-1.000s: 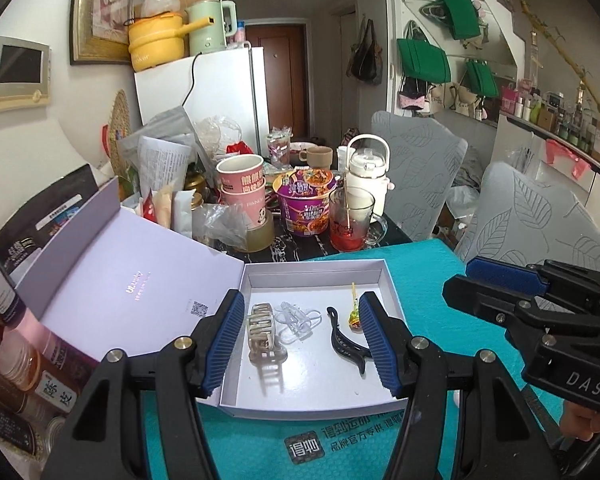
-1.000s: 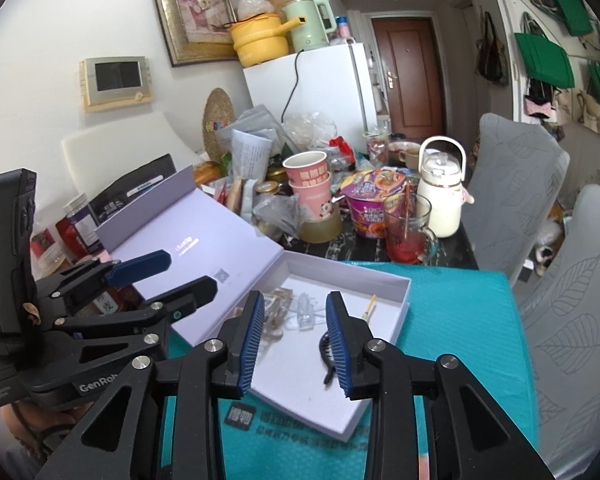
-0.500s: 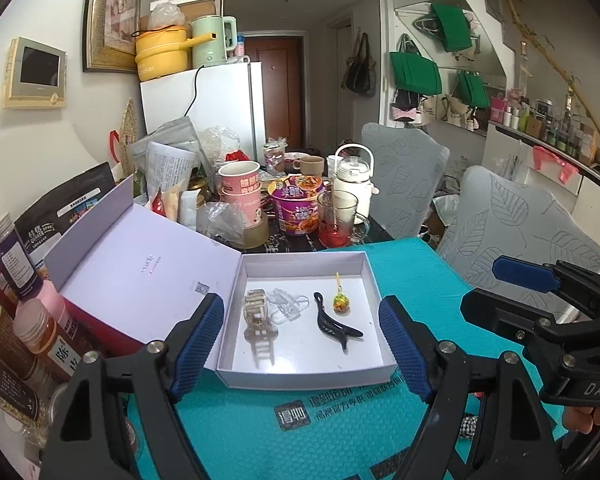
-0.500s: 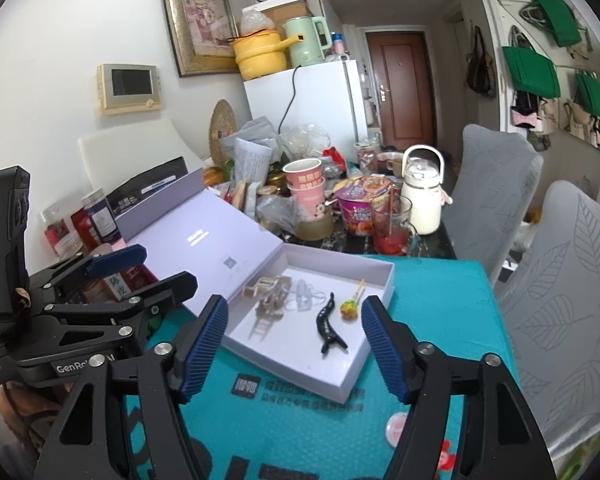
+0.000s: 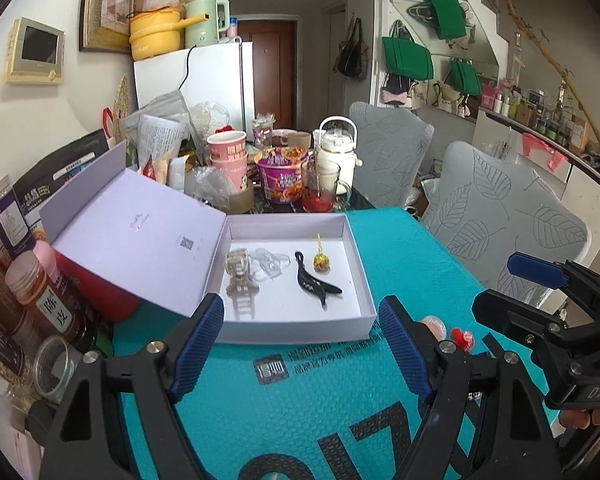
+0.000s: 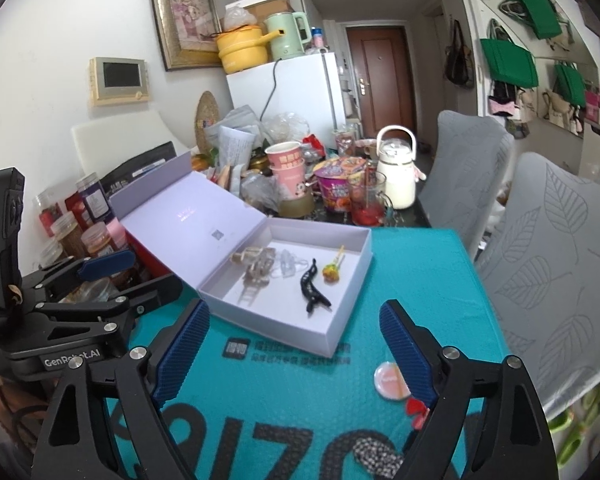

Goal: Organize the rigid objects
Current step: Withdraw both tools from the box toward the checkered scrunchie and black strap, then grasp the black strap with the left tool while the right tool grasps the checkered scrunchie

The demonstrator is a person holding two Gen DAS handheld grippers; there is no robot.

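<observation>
An open white box (image 5: 296, 326) (image 6: 342, 330) lies on the teal mat. Inside it are a beige hair claw (image 5: 238, 270) (image 6: 258, 266), a clear clip (image 5: 270, 262) (image 6: 288, 262), a black hair clip (image 5: 314, 284) (image 6: 312, 286) and a lollipop (image 5: 321, 261) (image 6: 332, 270). My left gripper (image 5: 300, 346) is open and empty, in front of the box. My right gripper (image 6: 294, 350) is open and empty, also short of the box. A round pink badge (image 6: 392, 380) (image 5: 434, 324), a red bow clip (image 6: 416, 410) (image 5: 462, 338) and a checkered piece (image 6: 376, 456) lie on the mat by the right gripper.
The box's purple lid (image 5: 140, 236) leans open to the left. Jars (image 5: 40, 300) stand at the left edge. Cups, a noodle bowl (image 5: 284, 174), a glass (image 5: 320, 190) and a white kettle (image 5: 338, 152) crowd the far table. Two grey chairs (image 5: 500, 216) stand right.
Both grippers have pulled back from over the box and risen. The right gripper's jaws have opened wide, the left's wider too. The black clip and lollipop now lie free in the box.
</observation>
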